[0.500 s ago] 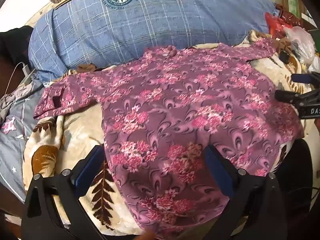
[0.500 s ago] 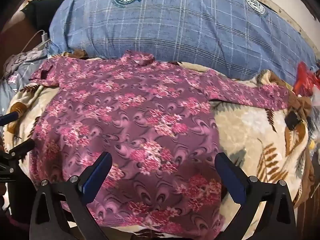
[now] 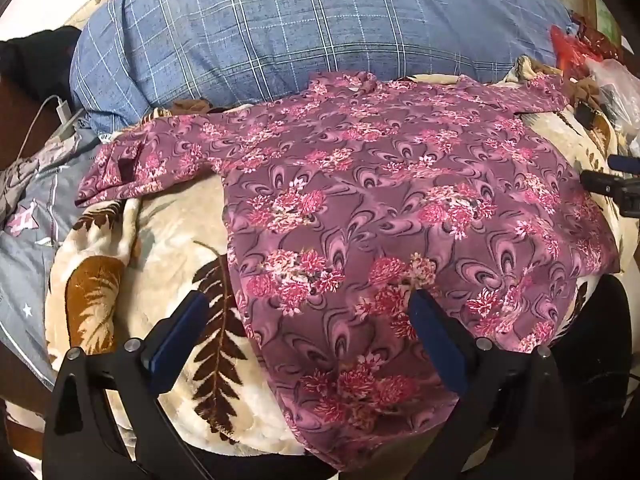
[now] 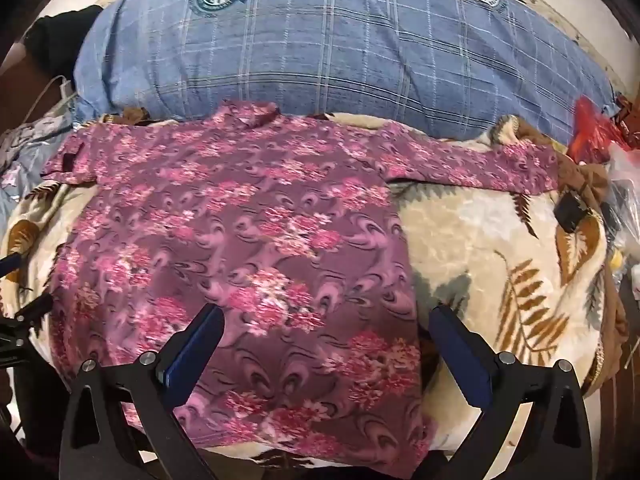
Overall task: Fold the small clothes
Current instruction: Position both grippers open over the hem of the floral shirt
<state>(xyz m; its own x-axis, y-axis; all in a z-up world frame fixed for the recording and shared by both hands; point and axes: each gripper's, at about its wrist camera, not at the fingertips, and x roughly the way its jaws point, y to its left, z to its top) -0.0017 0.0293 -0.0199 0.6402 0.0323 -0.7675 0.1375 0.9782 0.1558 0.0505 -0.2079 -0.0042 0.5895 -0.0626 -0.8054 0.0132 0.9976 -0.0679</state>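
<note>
A small purple shirt with pink flowers point(image 3: 360, 200) lies spread flat on a cream leaf-print blanket point(image 3: 168, 240), collar away from me and both sleeves stretched out. It also shows in the right wrist view point(image 4: 248, 240). My left gripper point(image 3: 308, 308) is open and empty, hovering over the shirt's lower left hem. My right gripper point(image 4: 324, 320) is open and empty over the shirt's lower right hem. The right gripper's tips show at the right edge of the left wrist view point(image 3: 612, 184).
A big blue plaid pillow point(image 3: 320, 36) lies behind the shirt. Grey star-print bedding point(image 3: 32, 216) and a white charger cable point(image 3: 44, 116) are at the left. Red and clear plastic bags point(image 4: 600, 136) sit at the right. A small black object point(image 4: 570, 212) lies on the blanket.
Both grippers have edged slightly; the left one has shifted a little left along the hem. The shirt has not moved.
</note>
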